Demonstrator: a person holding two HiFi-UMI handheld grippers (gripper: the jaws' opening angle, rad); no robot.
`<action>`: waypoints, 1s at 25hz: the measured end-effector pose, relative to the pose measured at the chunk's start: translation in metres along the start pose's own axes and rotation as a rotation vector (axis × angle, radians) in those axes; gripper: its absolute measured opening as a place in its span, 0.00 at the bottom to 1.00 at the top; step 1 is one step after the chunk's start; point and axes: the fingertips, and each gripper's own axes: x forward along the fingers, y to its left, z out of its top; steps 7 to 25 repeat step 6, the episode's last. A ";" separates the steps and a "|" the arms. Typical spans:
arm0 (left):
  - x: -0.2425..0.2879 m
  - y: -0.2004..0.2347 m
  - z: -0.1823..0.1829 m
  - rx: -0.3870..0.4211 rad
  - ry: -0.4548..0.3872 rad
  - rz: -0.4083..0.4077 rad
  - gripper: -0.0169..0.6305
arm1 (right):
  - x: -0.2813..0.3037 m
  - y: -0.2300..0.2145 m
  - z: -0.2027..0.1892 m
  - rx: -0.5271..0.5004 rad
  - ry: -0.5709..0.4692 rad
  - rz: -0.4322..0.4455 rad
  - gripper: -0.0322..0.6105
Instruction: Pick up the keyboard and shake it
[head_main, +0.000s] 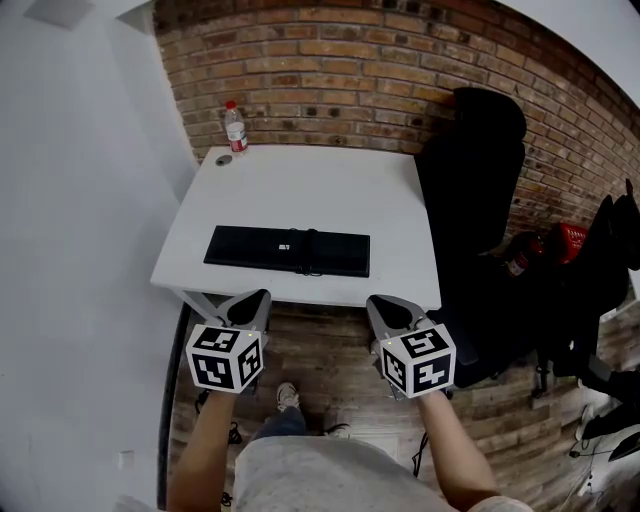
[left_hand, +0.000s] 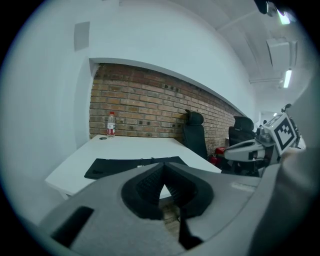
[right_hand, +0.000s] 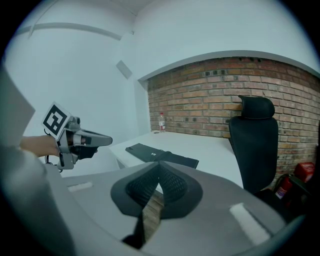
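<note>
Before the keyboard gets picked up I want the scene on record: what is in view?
keyboard: one, black, flat on the table near its front edge
table: one, white, against the brick wall
bottle: one, clear with red cap, upright at the table's far left corner
small round item: one, dark, beside the bottle; too small to identify
chair: one, black, right of the table
red object: one, on the floor beyond the chair; unclear what
left tongs: one, grey, shut, empty, short of the table's front edge
right tongs: one, grey, shut, empty, likewise
</note>
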 end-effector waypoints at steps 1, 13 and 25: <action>0.000 -0.001 -0.001 0.002 0.003 -0.002 0.01 | 0.000 0.001 -0.001 0.001 0.000 0.001 0.06; -0.001 -0.002 -0.002 0.006 0.014 -0.006 0.01 | -0.001 0.002 0.000 0.001 -0.003 0.004 0.06; -0.001 -0.002 -0.002 0.006 0.014 -0.006 0.01 | -0.001 0.002 0.000 0.001 -0.003 0.004 0.06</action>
